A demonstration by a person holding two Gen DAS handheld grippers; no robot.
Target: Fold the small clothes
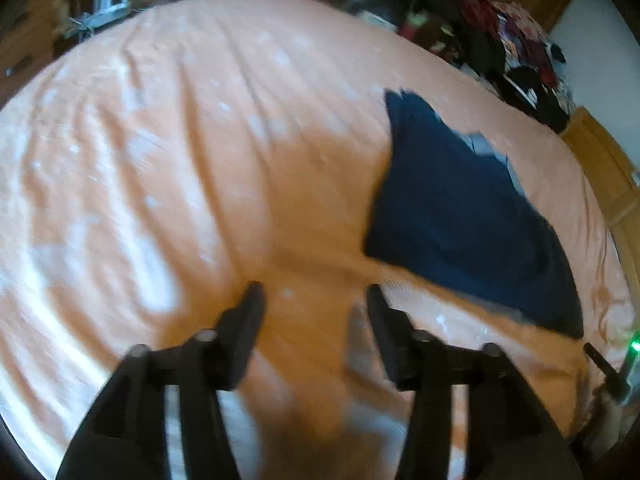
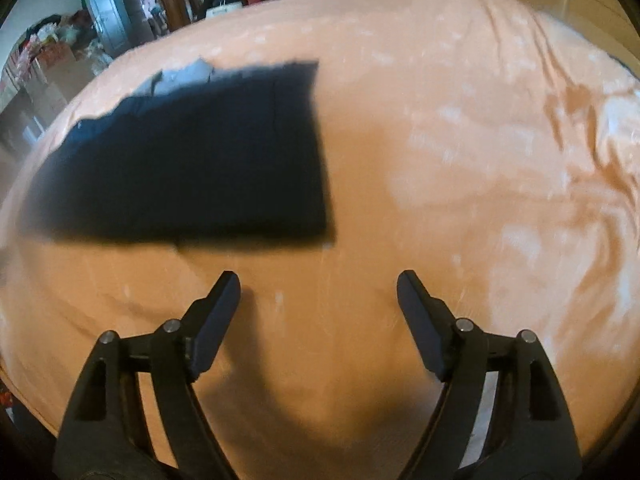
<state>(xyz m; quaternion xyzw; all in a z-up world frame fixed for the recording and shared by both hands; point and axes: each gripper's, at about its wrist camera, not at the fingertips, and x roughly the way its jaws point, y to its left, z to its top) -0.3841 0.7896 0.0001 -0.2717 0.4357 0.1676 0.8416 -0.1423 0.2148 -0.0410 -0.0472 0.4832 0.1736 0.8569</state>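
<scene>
Navy garment (image 2: 188,160) lies flat on the orange bedsheet (image 2: 440,200), folded into a rough rectangle. In the right wrist view its long axis runs left to right across the upper left, with a clean straight edge on the right and a ragged far-left edge where a strip of grey fabric (image 2: 188,74) shows. In the left wrist view the same garment (image 1: 460,208) sits to the right, its long axis running from upper left to lower right, the grey strip (image 1: 482,146) along its far edge. No brand, label or writing can be read on it; both views are blurred. The left gripper (image 1: 316,294) hangs above bare sheet (image 1: 160,140), jaws wide apart and empty, with the garment's near corner just beyond its right finger. The right gripper (image 2: 318,282) is likewise spread wide and holds nothing, over bare sheet just short of the garment's near edge. Wrinkled sheet stretches broad and bare to the left of the garment in the left view and to its right in the right view. Beyond the bed's far edge, a pile of clothes (image 1: 516,52) and boxes (image 2: 52,68) crowd the room.
</scene>
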